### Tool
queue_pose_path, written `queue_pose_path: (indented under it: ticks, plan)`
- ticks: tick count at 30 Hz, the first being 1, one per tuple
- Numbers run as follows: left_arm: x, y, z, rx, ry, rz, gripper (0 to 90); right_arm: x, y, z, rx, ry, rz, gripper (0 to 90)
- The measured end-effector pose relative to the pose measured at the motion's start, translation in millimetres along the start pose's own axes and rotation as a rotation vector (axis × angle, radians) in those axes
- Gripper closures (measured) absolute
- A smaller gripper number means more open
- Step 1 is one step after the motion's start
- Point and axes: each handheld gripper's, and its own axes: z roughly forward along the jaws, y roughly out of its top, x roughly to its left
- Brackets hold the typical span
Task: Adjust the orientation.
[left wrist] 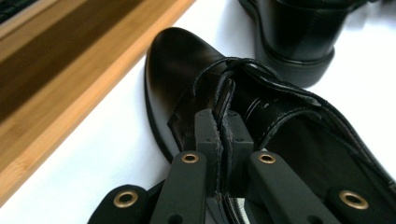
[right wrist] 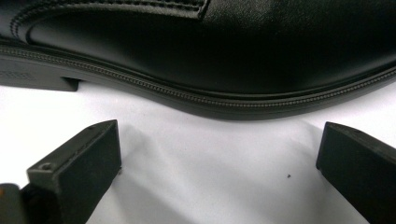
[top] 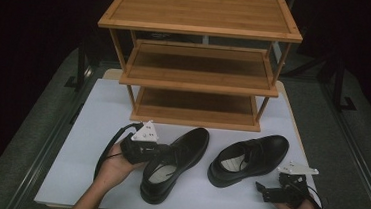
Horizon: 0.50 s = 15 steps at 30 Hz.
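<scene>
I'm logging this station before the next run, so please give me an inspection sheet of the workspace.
Surface: white tabletop, bare apart from the items below.
Job's things: two black leather lace-up shoes, left shoe and right shoe, lying before a three-tier bamboo shoe rack with all shelves bare.
Clutter: nothing seen.
Grippers: left gripper shut on the left shoe's upper edge near the laces; right gripper open, beside the right shoe's sole.
Cables: black cable looping from the left gripper.
Surroundings: dark grey floor, black stands.

bare table (top: 96,127) left of shoes (top: 179,159), rack (top: 196,75) blocking behind
</scene>
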Motion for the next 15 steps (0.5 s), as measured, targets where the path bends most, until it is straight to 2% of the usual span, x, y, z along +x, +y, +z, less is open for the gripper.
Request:
queue_pose_path:
  ticks: [3,8,15]
  plan:
    - [4.2,-0.6,-4.3,-0.009,0.014,-0.021,87.6,0.0,0.0,0.0,0.0,0.0,0.0,0.0]
    - [14.0,-5.6,-17.4,-0.028,0.065,-0.055,87.7,-0.1,0.0,0.0,0.0,0.0,0.0,0.0]
    - [29.5,-22.4,-30.9,-0.033,0.127,-0.123,87.6,0.1,0.1,-0.1,0.001,0.001,0.003,0.0]
